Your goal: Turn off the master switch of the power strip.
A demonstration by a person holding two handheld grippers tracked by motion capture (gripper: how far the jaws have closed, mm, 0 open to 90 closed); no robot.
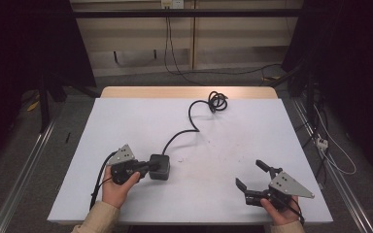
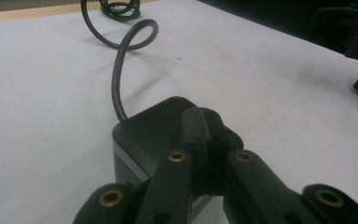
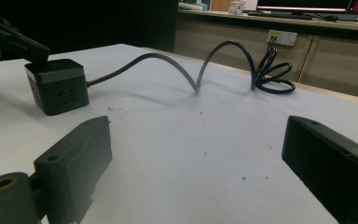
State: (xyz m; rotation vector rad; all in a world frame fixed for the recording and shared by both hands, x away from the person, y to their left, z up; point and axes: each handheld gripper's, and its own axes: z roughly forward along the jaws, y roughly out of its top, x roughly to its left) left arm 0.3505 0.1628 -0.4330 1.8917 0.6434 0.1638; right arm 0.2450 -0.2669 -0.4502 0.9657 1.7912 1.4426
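A black cube-shaped power socket (image 1: pixel 160 166) lies on the white table top (image 1: pixel 233 131), and its black cable (image 1: pixel 190 116) runs back to a coil (image 1: pixel 217 101) near the far edge. My left gripper (image 1: pixel 148 167) is shut with nothing between its jaws; in the left gripper view its closed tips (image 2: pixel 203 125) rest against the top of the socket (image 2: pixel 137 135). My right gripper (image 1: pixel 248 173) stands open at the front right, well apart from the socket. Its fingers (image 3: pixel 77 156) frame bare table, with the socket (image 3: pixel 58 86) and the left gripper (image 3: pixel 14 37) at far left.
The cable (image 3: pixel 191 70) arches over the table to its coil (image 3: pixel 272 74). Beyond the table are a wooden wall panel with outlets (image 1: pixel 171 4), floor cables (image 1: pixel 320 141) at the right and dark curtains on both sides. The right gripper (image 2: pixel 354 32) is at the top right of the left gripper view.
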